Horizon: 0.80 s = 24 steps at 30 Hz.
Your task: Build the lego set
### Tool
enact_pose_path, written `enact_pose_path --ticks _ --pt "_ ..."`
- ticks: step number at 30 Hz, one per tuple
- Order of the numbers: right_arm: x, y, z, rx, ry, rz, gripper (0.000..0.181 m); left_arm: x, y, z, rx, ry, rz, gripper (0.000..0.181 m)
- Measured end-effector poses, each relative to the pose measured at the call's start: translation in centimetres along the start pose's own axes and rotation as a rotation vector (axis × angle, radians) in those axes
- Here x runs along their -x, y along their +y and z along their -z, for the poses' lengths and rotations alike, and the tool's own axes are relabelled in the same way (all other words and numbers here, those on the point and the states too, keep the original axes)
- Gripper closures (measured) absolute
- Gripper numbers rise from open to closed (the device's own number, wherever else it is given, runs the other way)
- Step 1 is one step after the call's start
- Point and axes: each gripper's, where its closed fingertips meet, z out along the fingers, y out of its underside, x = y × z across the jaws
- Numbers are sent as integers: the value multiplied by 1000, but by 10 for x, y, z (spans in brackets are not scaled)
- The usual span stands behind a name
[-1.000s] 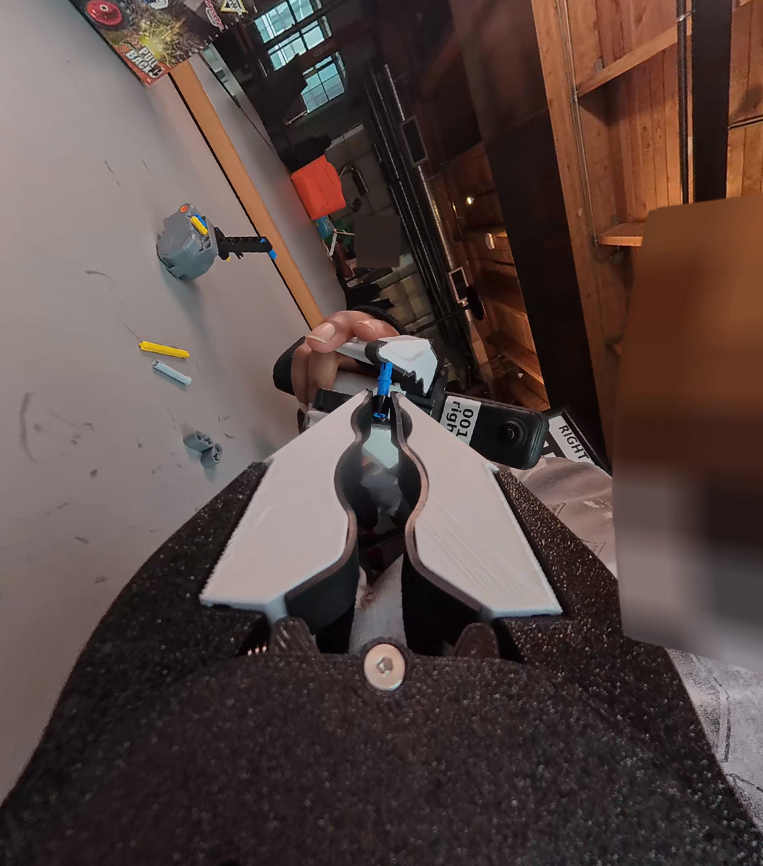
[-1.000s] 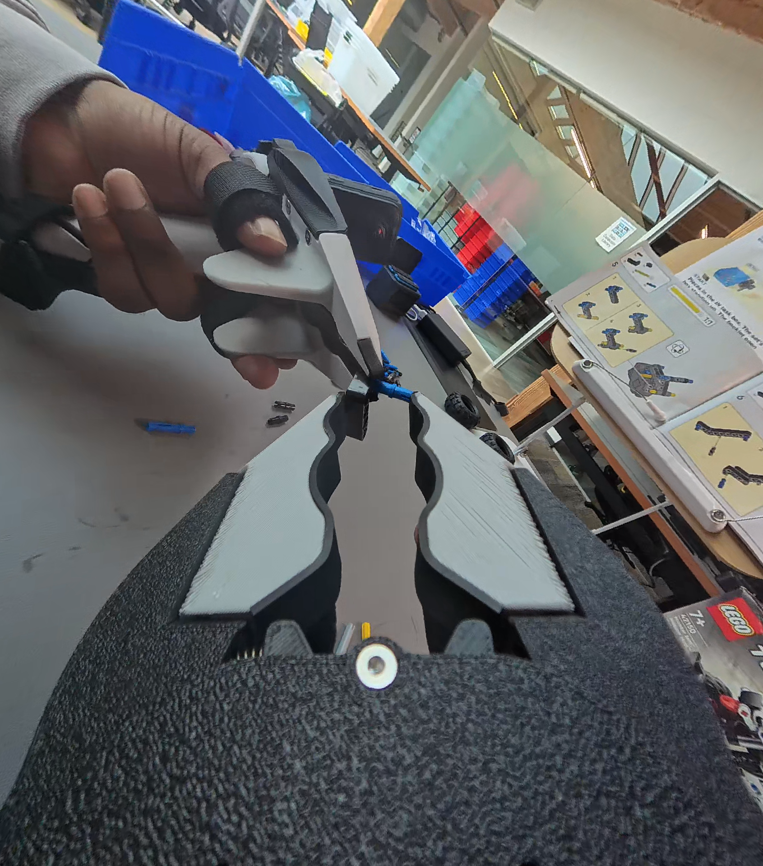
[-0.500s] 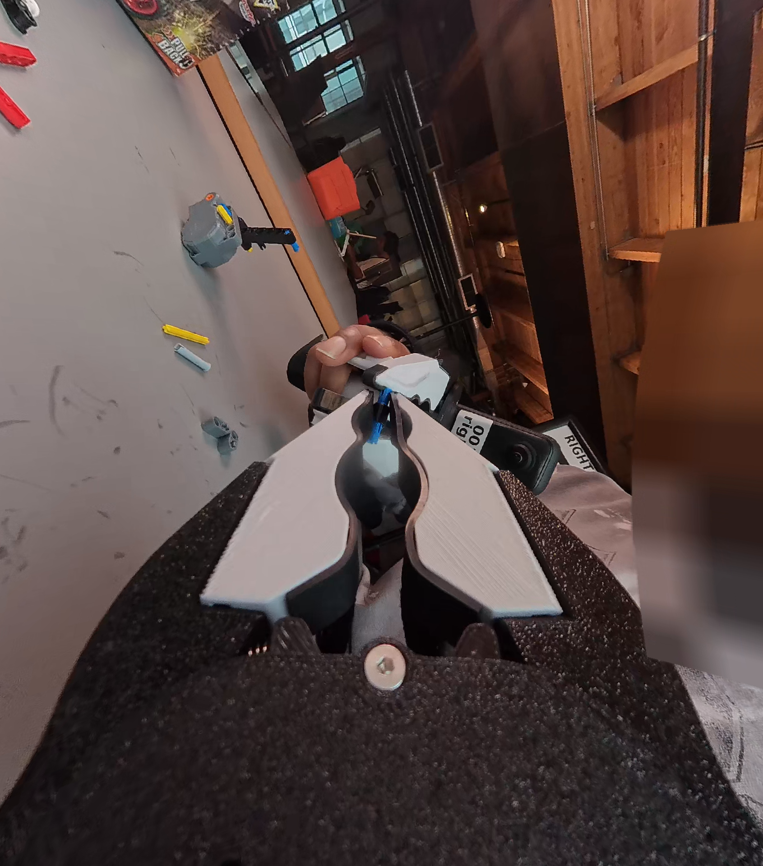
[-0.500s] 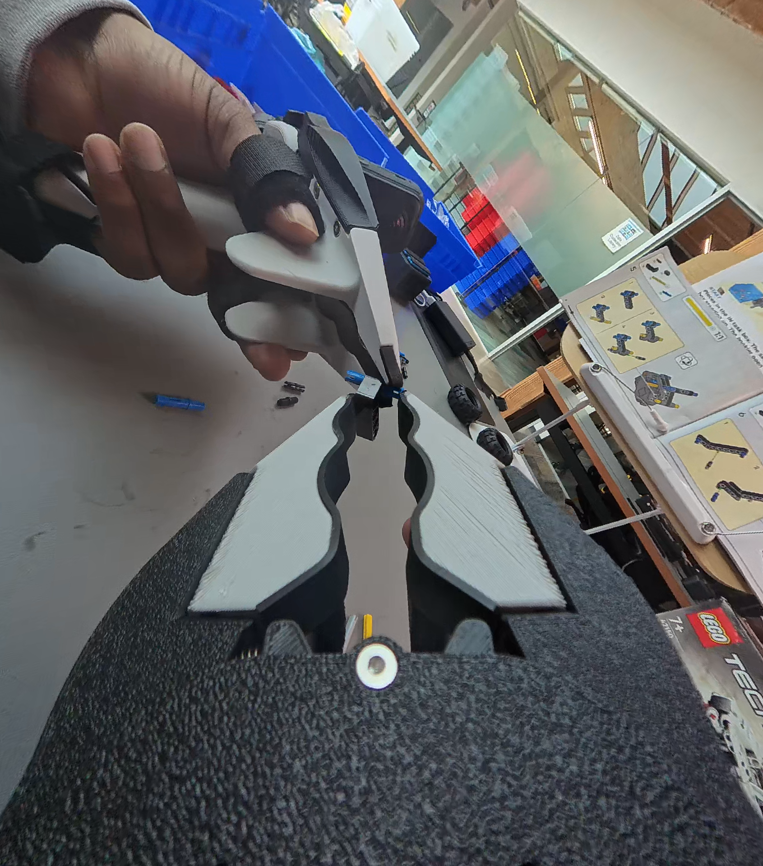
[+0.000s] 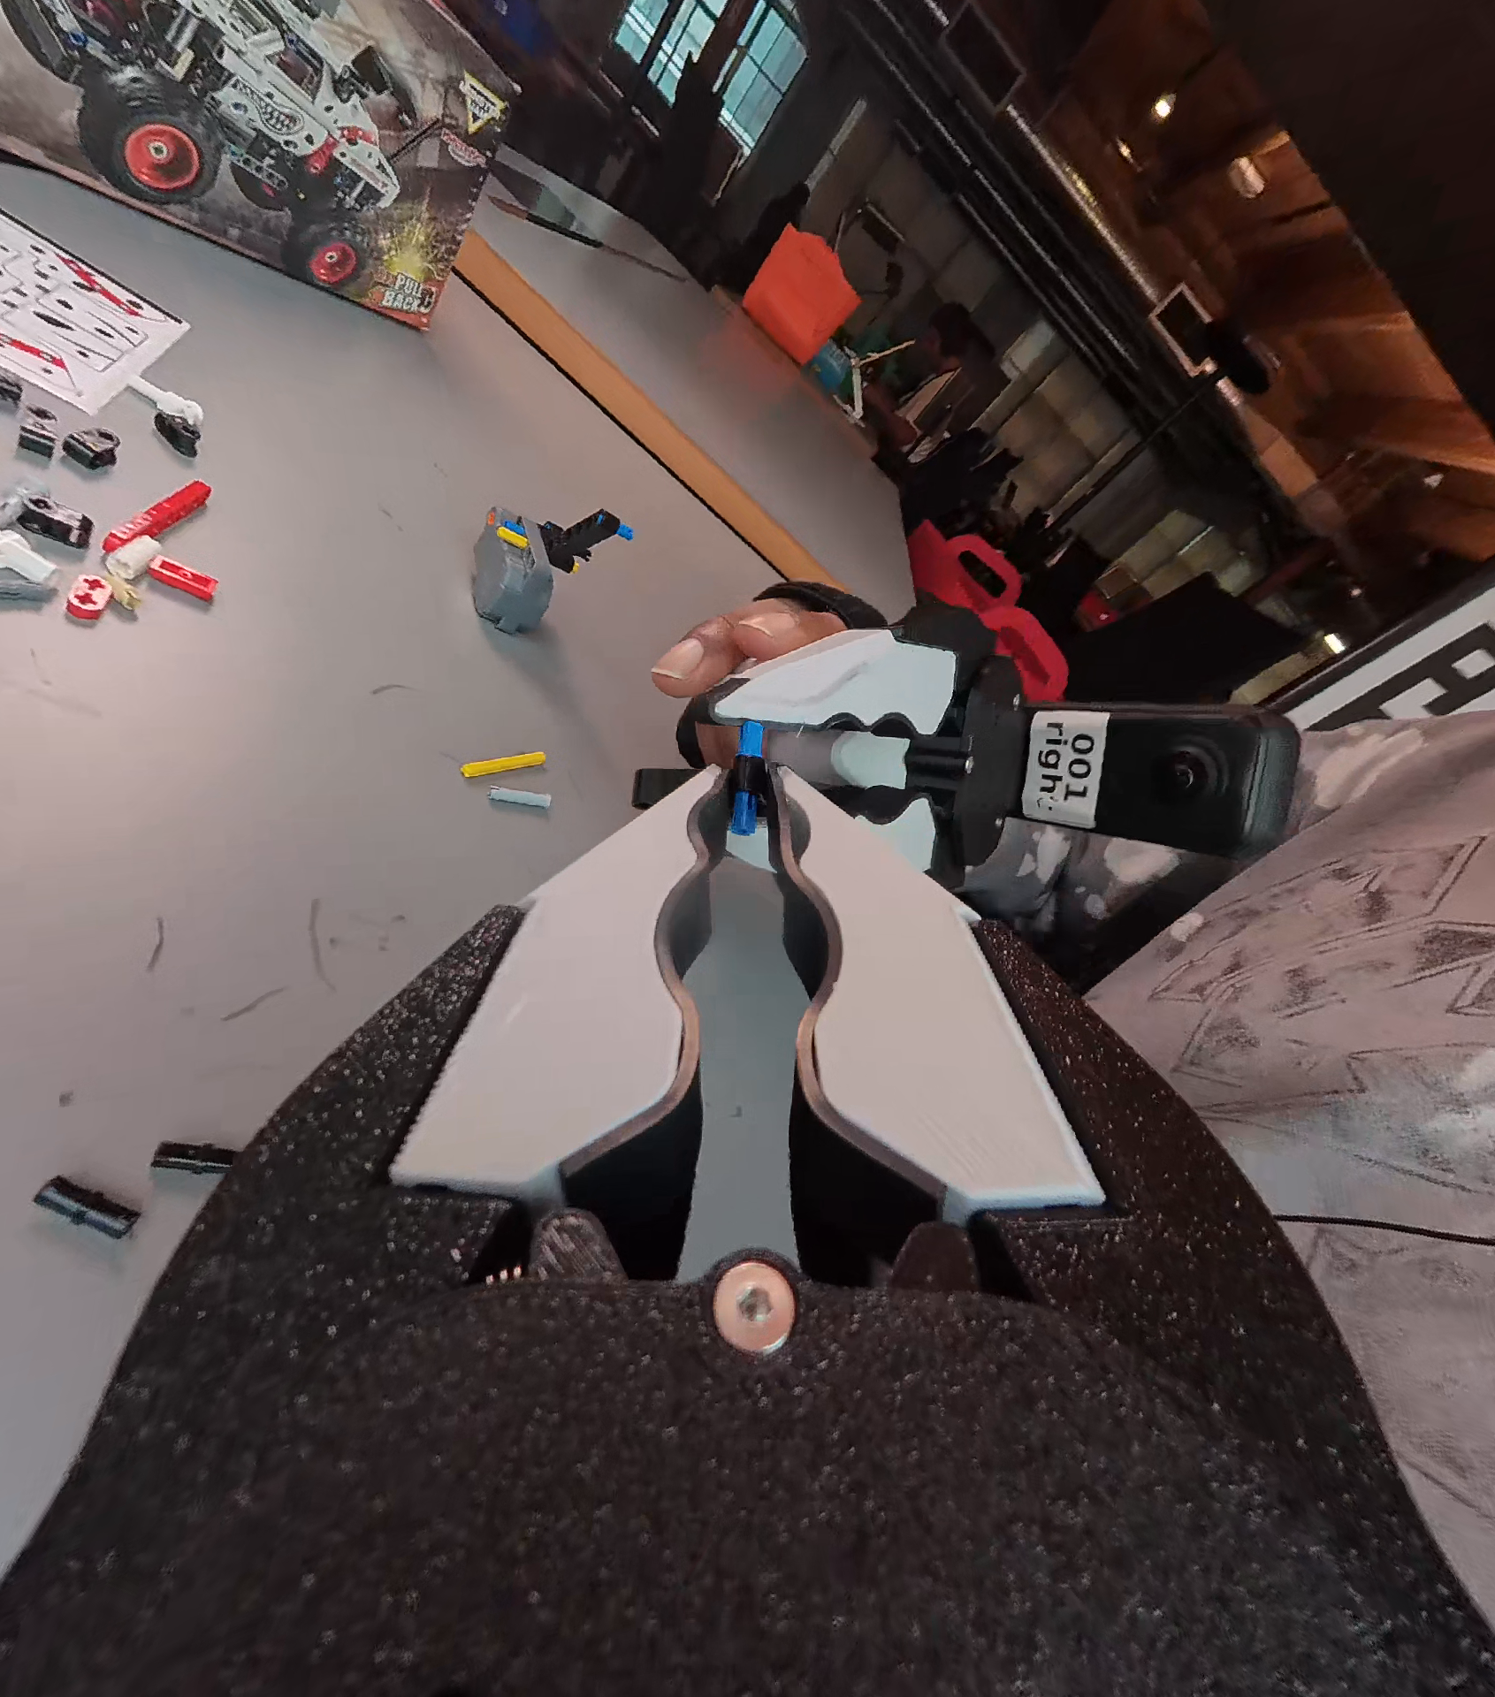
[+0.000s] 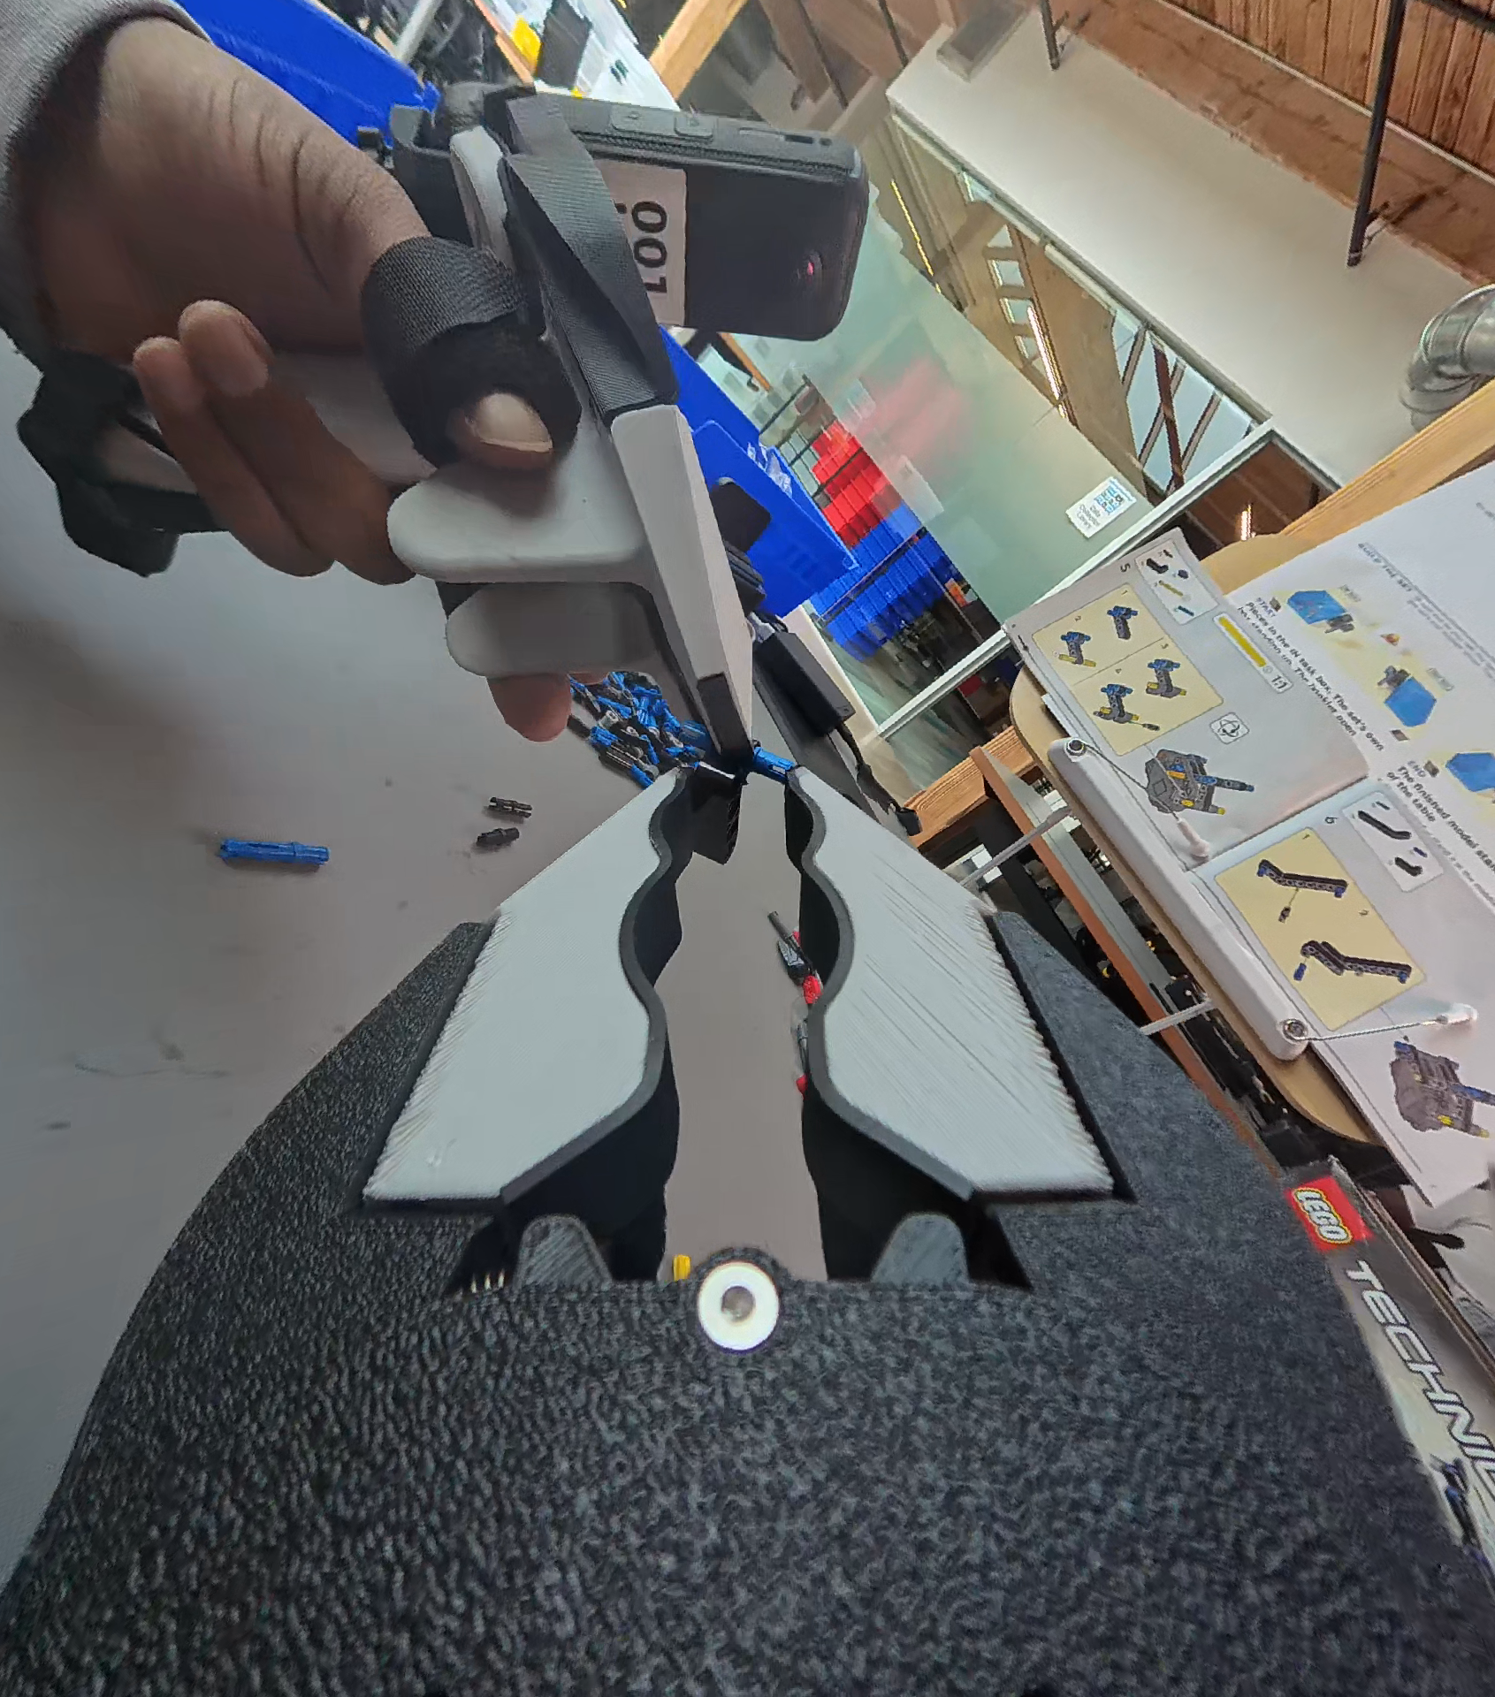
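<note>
My left gripper point(image 5: 745, 781) is shut on a short blue pin point(image 5: 751, 740) at its fingertips. It shows in the right wrist view point(image 6: 730, 735), coming down from above in a person's hand, with the blue pin point(image 6: 766, 758) at its tip. My right gripper point(image 6: 734, 792) holds a small black beam point(image 6: 716, 813) against its left finger, above the table; a narrow gap shows beside the right finger. The pin meets the beam there. In the left wrist view the right gripper point(image 5: 757, 748) lies across my fingertips. A grey motor assembly point(image 5: 509, 574) stands on the table.
On the grey table point(image 5: 174, 872) lie a yellow axle point(image 5: 503, 764), a grey axle point(image 5: 519, 798), red, white and black loose parts point(image 5: 82, 542) and the set's box point(image 5: 247, 156). A blue pin point(image 6: 273, 851), a blue pin pile point(image 6: 633, 725) and the instruction booklet point(image 6: 1276, 781) show too. Both grippers' tips are close together, under 4 cm apart. The grey motor assembly point(image 5: 509, 574) is about equally far from each gripper, around 20 centimeters.
Both grippers stayed joined at the pin and beam. The left gripper turned more upright over the right one, bringing the box and loose parts into view. The right jaws narrowed slightly.
</note>
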Motion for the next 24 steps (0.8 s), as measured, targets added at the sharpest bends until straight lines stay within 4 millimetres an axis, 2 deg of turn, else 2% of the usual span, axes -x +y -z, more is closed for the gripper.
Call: enact_pose_path --ticks 2,4,5,7,9,12,16,20,24 --pt "1 4 -3 18 -24 -81 159 6 -1 4 19 -89 -131 175" --pt "-1 12 -3 48 -93 -232 145 22 -12 19 19 -251 -347 175" --pt "3 15 -1 60 -170 -311 148 28 -19 29 13 -322 -458 175" --pt "31 24 5 122 -435 -412 158 37 -27 47 18 -407 -601 174" --pt "67 36 16 245 -720 -401 156 51 -28 59 29 -462 -627 174" --pt "90 41 10 338 -877 -281 157 77 -11 66 139 -522 -600 173" --pt "106 31 -8 330 -1036 -133 156 94 18 68 300 -524 -641 173" --pt "120 27 -13 349 -1243 -71 147 97 18 69 301 -534 -636 173" --pt "126 31 -12 375 -1306 -65 156 89 20 65 306 -514 -658 173"
